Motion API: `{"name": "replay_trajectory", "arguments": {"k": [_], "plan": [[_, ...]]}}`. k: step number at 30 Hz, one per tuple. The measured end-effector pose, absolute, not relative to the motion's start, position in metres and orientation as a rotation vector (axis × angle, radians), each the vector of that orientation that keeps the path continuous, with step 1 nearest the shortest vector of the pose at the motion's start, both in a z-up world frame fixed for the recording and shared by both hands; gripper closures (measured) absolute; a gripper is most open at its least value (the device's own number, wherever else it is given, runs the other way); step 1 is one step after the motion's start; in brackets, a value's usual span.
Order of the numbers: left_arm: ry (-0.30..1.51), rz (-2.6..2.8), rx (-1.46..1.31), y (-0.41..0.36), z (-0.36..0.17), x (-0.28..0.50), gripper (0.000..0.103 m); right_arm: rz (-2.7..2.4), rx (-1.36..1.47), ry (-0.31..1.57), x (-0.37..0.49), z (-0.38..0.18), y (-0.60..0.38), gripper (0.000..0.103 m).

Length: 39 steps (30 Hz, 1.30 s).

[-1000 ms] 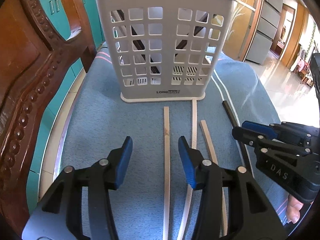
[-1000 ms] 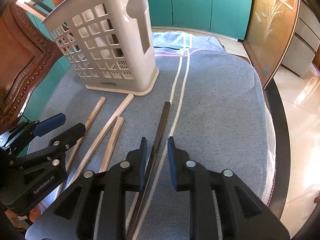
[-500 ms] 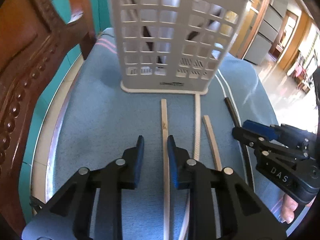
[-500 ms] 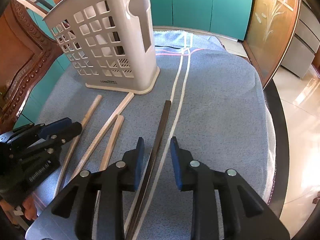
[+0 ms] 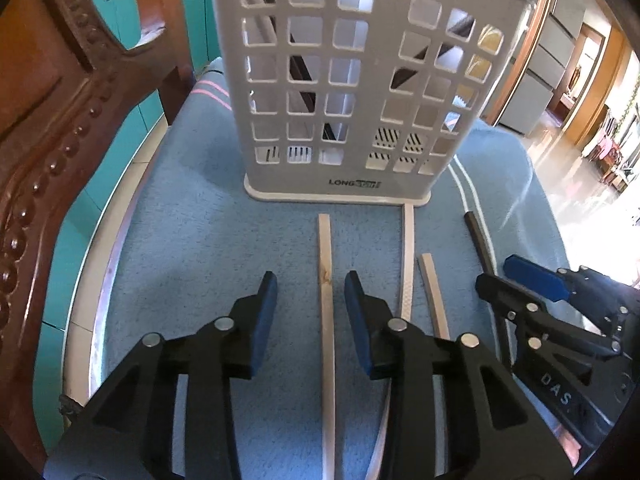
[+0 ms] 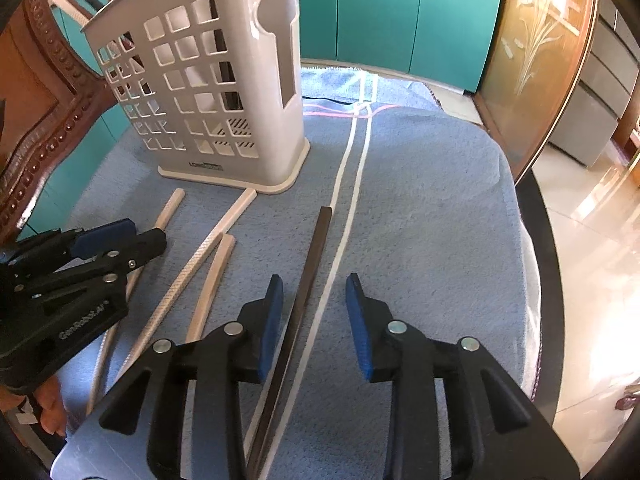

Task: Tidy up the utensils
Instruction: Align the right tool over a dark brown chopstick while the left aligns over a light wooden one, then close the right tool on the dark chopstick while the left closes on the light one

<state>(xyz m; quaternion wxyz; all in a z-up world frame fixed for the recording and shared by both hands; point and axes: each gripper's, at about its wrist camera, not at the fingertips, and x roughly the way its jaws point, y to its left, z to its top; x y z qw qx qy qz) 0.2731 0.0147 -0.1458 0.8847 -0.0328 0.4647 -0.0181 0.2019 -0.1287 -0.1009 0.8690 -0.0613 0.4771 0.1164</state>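
both tools (image 5: 310,304) (image 6: 314,308) open astride loose chopsticks (image 5: 326,320)

The pale chopstick (image 5: 327,320) runs off the bottom edge, as does the dark chopstick (image 6: 308,264); the utensil basket (image 5: 360,80) is cropped at the top, its dark contents only glimpsed through holes

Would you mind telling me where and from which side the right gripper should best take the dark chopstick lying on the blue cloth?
Probably mid-shaft, from straight above. The dark chopstick lies flat on the blue cloth, thin and long, apart from the pale sticks, so its two long sides are free. The right gripper is open astride it, pads not touching; lowering and closing across its width should do.
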Motion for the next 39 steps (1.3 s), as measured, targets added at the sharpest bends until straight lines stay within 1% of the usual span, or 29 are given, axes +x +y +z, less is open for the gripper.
{"name": "replay_trajectory", "arguments": {"k": [2,3,5,10,13,14,15,19,21,23,29,30,31,32,33,35,36,37,39], "plan": [[0.963,-0.03,-0.047,0.011,-0.146,0.272,0.067,0.241,-0.148,0.992,0.201,-0.102,-0.127,0.071],[0.962,-0.031,-0.042,0.011,-0.146,0.272,0.067,0.245,-0.16,0.989,0.2,-0.102,-0.126,0.08],[0.962,-0.039,-0.035,0.009,-0.145,0.271,0.067,0.274,-0.178,0.995,0.197,-0.102,-0.122,0.091],[0.965,-0.048,-0.033,0.012,-0.145,0.267,0.066,0.281,-0.201,1.006,0.196,-0.1,-0.124,0.092],[0.968,-0.044,-0.029,0.01,-0.146,0.266,0.061,0.264,-0.171,1.009,0.198,-0.1,-0.127,0.089],[0.968,-0.044,-0.023,0.009,-0.146,0.267,0.058,0.256,-0.163,1.008,0.199,-0.101,-0.128,0.086],[0.968,-0.042,-0.018,0.01,-0.148,0.266,0.058,0.251,-0.162,1.006,0.198,-0.101,-0.128,0.084],[0.964,-0.03,-0.002,0.004,-0.15,0.27,0.053,0.235,-0.168,0.999,0.198,-0.1,-0.128,0.081],[0.964,-0.027,-0.002,0.002,-0.151,0.271,0.052,0.22,-0.178,0.994,0.196,-0.1,-0.127,0.072],[0.963,-0.022,0.002,0.0,-0.151,0.272,0.05,0.199,-0.184,0.992,0.195,-0.101,-0.128,0.069],[0.969,-0.027,0.0,-0.003,-0.152,0.275,0.049,0.207,-0.158,1.008,0.203,-0.104,-0.136,0.069],[0.972,-0.032,0.002,-0.003,-0.152,0.275,0.049,0.21,-0.151,1.01,0.205,-0.105,-0.134,0.075],[0.973,-0.039,0.001,-0.002,-0.151,0.275,0.054,0.217,-0.148,1.01,0.207,-0.105,-0.136,0.081],[0.972,-0.046,0.002,-0.003,-0.151,0.275,0.062,0.226,-0.145,1.012,0.209,-0.105,-0.135,0.092],[0.969,-0.052,0.005,-0.004,-0.15,0.275,0.067,0.243,-0.136,1.019,0.209,-0.105,-0.135,0.094],[0.965,-0.059,0.002,-0.006,-0.15,0.276,0.083,0.255,-0.137,1.014,0.208,-0.104,-0.132,0.096],[0.964,-0.06,-0.003,-0.004,-0.148,0.274,0.087,0.261,-0.134,1.01,0.208,-0.104,-0.132,0.096],[0.964,-0.064,-0.007,-0.004,-0.148,0.274,0.096,0.268,-0.127,1.004,0.208,-0.103,-0.131,0.096],[0.955,-0.068,-0.017,-0.004,-0.146,0.273,0.096,0.279,-0.114,0.975,0.207,-0.098,-0.13,0.097]]}}
